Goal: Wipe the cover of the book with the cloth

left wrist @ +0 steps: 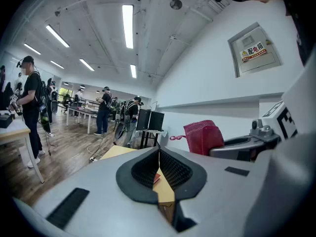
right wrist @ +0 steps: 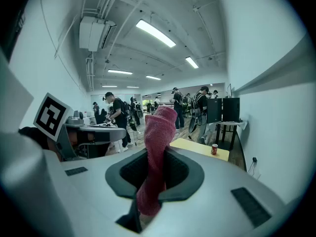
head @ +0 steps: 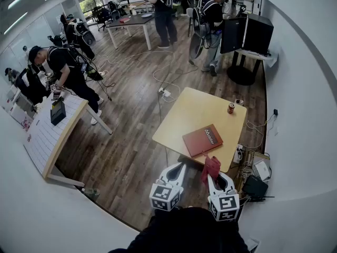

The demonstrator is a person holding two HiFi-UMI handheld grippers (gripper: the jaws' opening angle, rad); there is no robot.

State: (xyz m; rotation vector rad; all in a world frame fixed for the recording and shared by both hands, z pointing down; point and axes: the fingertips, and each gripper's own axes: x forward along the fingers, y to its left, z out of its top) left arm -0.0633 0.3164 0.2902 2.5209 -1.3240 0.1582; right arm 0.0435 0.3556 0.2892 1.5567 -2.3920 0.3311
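A dark red book [head: 202, 139] lies flat near the front edge of a light wooden table [head: 195, 109]. My right gripper [head: 212, 174] is shut on a red cloth [head: 211, 167] [right wrist: 157, 152], which sticks up between its jaws, just short of the table's near edge. In the left gripper view the same cloth [left wrist: 203, 137] shows to the right. My left gripper [head: 180, 172] hovers beside it on the left, jaws closed together with nothing between them [left wrist: 159, 174]. A sliver of the book [left wrist: 156, 178] shows past its jaws.
A small red can [head: 230, 107] [right wrist: 214, 149] stands at the table's far right corner. Cables and boxes [head: 256, 171] lie on the floor by the right wall. A white table [head: 50, 136] stands left. Several people stand farther back near desks and monitors [head: 246, 33].
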